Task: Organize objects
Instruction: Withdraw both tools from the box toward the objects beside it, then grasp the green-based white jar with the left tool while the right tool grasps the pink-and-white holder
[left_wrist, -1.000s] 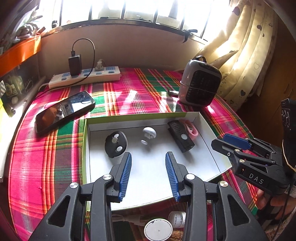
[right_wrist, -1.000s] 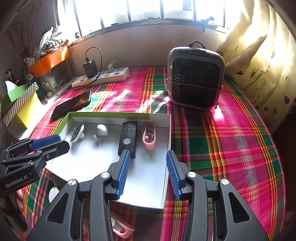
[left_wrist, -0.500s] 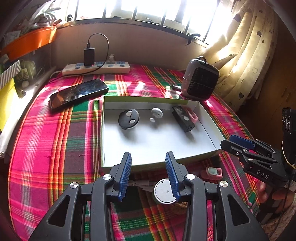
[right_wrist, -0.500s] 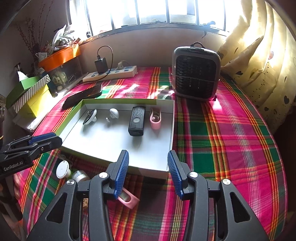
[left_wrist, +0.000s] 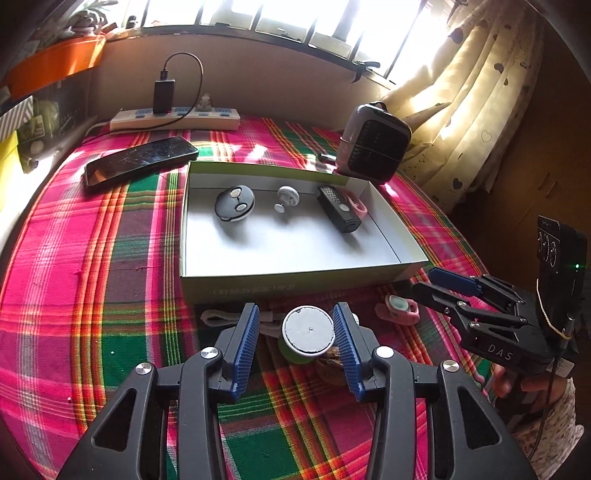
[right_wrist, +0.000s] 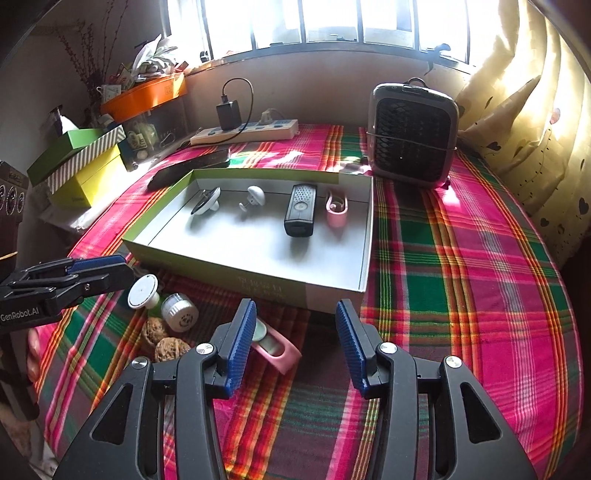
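Box (right_wrist: 332, 291) front edge near tools

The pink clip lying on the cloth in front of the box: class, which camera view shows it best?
The left wrist view. There the pink clip lies whole and unblocked beside the right claw. In the right wrist view, one blue pad of that claw covers one end of the clip, so only part shows.

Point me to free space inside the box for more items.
The near half of the shallow white cardboard box is bare. The back row is crowded: round black-and-white disc, white mushroom-shaped knob, black rectangular remote, pink clip.
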